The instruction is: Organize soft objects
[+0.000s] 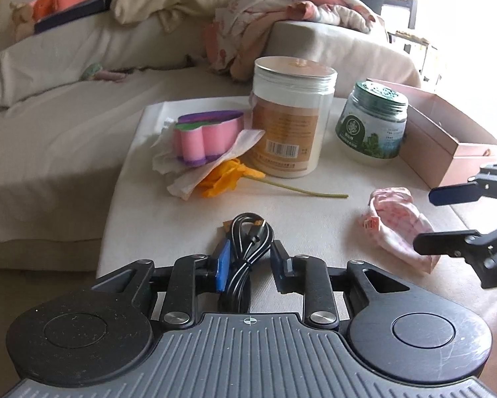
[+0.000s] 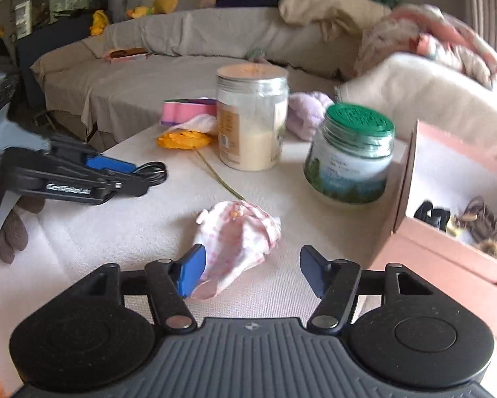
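A crumpled pink-and-white cloth (image 2: 238,242) lies on the white table, also in the left wrist view (image 1: 401,229). My right gripper (image 2: 253,273) is open, its left blue pad touching the cloth's near end; it shows at the right edge of the left wrist view (image 1: 427,220). My left gripper (image 1: 251,258) is shut on a coiled black cable (image 1: 248,242), seen from the side in the right wrist view (image 2: 142,174). A pink-and-purple sponge (image 1: 205,139) rests on white tissue (image 1: 195,172) beside an orange fabric flower (image 1: 225,179). A lilac soft cloth (image 2: 306,112) lies behind the jars.
A tall clear jar (image 1: 288,119) of pale powder and a green-lidded jar (image 1: 373,122) stand mid-table. An open pink box (image 2: 447,232) with small items sits at the right. A sofa (image 1: 49,126) with blankets and pillows runs behind and left of the table.
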### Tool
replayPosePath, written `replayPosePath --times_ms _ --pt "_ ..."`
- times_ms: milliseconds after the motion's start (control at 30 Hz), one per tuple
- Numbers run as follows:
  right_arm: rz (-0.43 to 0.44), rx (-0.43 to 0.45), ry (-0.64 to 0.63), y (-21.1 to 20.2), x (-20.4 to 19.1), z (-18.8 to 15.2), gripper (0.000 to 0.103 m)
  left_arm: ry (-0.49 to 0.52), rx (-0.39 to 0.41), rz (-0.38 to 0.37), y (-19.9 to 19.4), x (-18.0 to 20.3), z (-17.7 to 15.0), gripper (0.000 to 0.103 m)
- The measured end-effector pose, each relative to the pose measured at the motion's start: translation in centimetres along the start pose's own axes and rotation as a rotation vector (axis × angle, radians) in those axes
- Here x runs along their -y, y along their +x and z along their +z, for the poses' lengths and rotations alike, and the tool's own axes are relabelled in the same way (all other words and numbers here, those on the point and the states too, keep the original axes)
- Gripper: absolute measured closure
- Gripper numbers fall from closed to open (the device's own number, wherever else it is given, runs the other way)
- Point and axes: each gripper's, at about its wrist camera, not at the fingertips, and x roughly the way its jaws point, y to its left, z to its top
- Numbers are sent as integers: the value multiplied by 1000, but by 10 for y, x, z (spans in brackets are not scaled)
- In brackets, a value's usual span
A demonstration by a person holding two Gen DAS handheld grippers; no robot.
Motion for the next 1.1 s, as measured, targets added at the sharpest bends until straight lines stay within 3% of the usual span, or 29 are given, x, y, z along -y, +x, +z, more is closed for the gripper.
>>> replayPosePath --times_ms 67,200,367,433,567,600,733,833,1100 --pt "5 3 -18 0 -3 0 36 17 -5 12 2 3 1 72" --pt "3 3 15 9 -4 6 36 -43 1 12 2 1 -1 72" --pt "-2 -15 37 25 -6 12 33 -21 -6 32 2 4 0 72" --pt "11 -26 32 31 -7 13 25 -17 -5 32 1 4 0 72" --pt "41 -29 35 37 -8 15 24 -23 18 28 0 3 -5 72" --pt "49 -24 43 37 -6 15 30 -23 25 28 -1 3 -7 73" --pt "83 -30 53 32 -3 18 73 -27 42 27 -4 3 -10 74" --pt "90 -42 28 29 -6 20 89 -28 57 27 -6 3 -13 75" --pt "133 -31 23 11 -8 38 91 -56 71 5 -12 -3 -13 80"
